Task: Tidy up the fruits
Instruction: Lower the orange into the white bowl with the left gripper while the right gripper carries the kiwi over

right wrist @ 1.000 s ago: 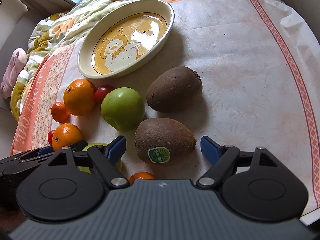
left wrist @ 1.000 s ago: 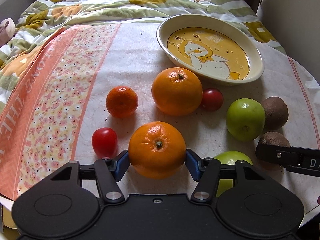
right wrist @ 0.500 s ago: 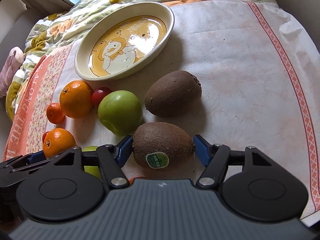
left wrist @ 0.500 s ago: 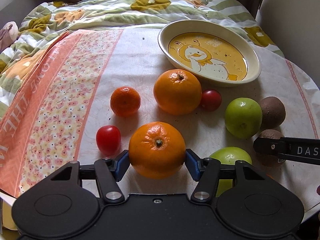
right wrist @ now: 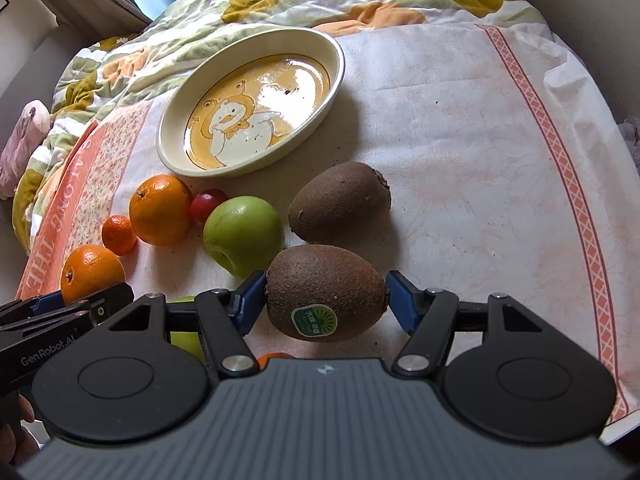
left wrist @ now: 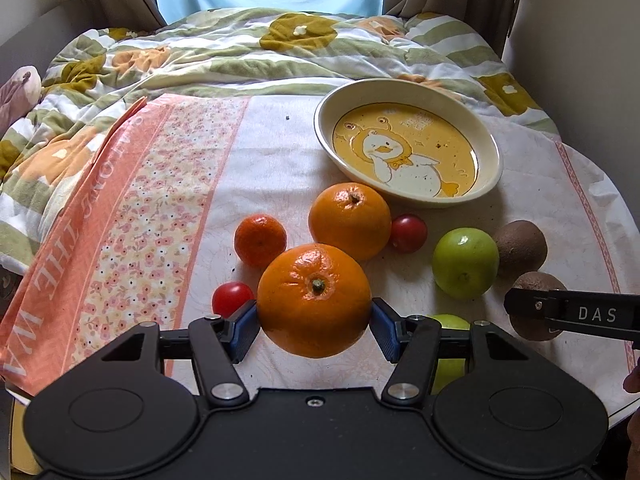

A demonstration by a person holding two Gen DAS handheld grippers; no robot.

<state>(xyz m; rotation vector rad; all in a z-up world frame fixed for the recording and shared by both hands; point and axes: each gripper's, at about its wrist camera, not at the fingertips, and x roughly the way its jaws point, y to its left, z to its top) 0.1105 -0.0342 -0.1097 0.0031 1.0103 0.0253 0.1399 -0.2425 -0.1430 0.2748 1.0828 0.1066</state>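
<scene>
My left gripper (left wrist: 313,330) is shut on a large orange (left wrist: 313,300) and holds it above the cloth. My right gripper (right wrist: 326,302) is shut on a kiwi with a green sticker (right wrist: 326,292), lifted a little off the table. An oval dish with a duck picture (left wrist: 408,152) stands empty at the back; it also shows in the right wrist view (right wrist: 256,104). On the cloth lie a second orange (left wrist: 350,220), a small mandarin (left wrist: 260,240), two cherry tomatoes (left wrist: 408,233) (left wrist: 232,298), a green apple (left wrist: 466,263) and a second kiwi (right wrist: 340,202).
A second green fruit (left wrist: 452,360) lies partly hidden under my left gripper. A white and pink tablecloth (right wrist: 480,140) covers the round table. A flowered quilt (left wrist: 240,52) lies behind it, and a wall stands at the right.
Both grippers have risen. The orange came up off the cloth in my left gripper. My right gripper closed around the stickered kiwi and lifted it.
</scene>
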